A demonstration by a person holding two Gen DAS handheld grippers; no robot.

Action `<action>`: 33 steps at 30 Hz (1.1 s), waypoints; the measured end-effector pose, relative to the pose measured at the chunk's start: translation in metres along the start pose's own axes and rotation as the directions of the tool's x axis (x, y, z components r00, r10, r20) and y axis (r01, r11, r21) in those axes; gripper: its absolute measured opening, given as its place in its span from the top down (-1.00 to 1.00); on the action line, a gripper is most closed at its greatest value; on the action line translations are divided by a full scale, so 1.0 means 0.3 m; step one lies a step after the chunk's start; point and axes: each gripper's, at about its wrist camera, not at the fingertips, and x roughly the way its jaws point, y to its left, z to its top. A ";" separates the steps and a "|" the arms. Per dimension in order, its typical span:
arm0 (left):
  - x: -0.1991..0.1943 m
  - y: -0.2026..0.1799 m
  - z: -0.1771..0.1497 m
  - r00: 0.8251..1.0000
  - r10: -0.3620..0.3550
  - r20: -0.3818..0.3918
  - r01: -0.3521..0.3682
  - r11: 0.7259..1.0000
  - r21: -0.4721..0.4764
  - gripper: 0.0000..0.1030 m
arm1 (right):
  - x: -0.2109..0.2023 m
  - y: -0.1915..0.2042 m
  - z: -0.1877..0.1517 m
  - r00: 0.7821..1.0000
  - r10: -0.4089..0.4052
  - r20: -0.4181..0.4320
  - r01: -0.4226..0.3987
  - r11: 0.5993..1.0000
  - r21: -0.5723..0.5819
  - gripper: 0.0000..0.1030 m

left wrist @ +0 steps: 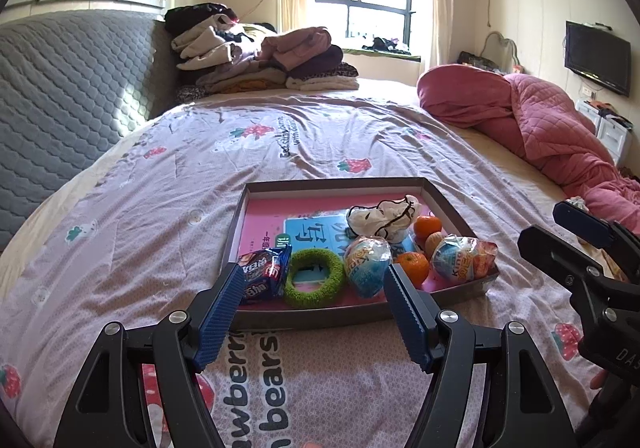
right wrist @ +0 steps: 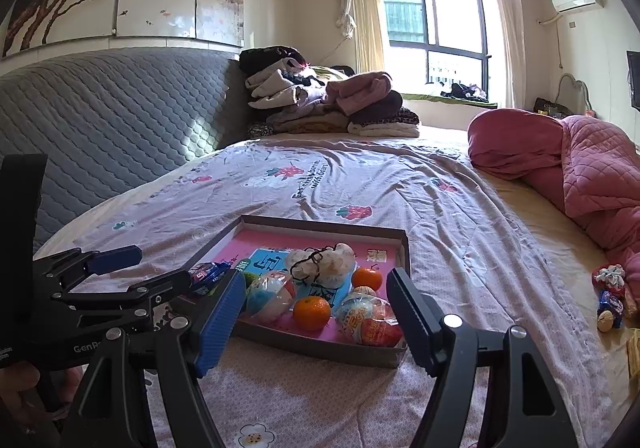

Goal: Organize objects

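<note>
Tray (left wrist: 256,224) on the bedspread (left wrist: 160,187), centre of both views, holds two oranges (left wrist: 414,266) plus a smaller fruit, two wrapped eggs (left wrist: 368,266), one green ring (left wrist: 314,278), one blue snack packet (left wrist: 266,272) and one white pouch (left wrist: 384,217) — all lying on a pink-and-blue book. Left gripper (left wrist: 314,318) and right gripper (right wrist: 316,318) hover spread wide, empty, just short of its near edge.

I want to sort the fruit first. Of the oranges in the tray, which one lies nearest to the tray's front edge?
The orange lying between the two wrapped egg-shaped toys. The other orange sits farther back, beside the white cloth bundle.
</note>
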 end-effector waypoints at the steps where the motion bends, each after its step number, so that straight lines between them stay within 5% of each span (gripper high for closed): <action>1: -0.009 0.003 -0.002 1.000 -0.003 0.006 0.003 1.000 -0.002 -0.43 | -0.005 0.002 -0.002 1.000 -0.001 0.000 0.001 1.000 0.001 -0.41; 33: -0.087 0.082 -0.113 0.999 0.048 0.008 -0.047 0.999 -0.023 -0.43 | 0.014 0.077 -0.077 0.994 -0.088 -0.062 0.089 0.996 0.006 -0.41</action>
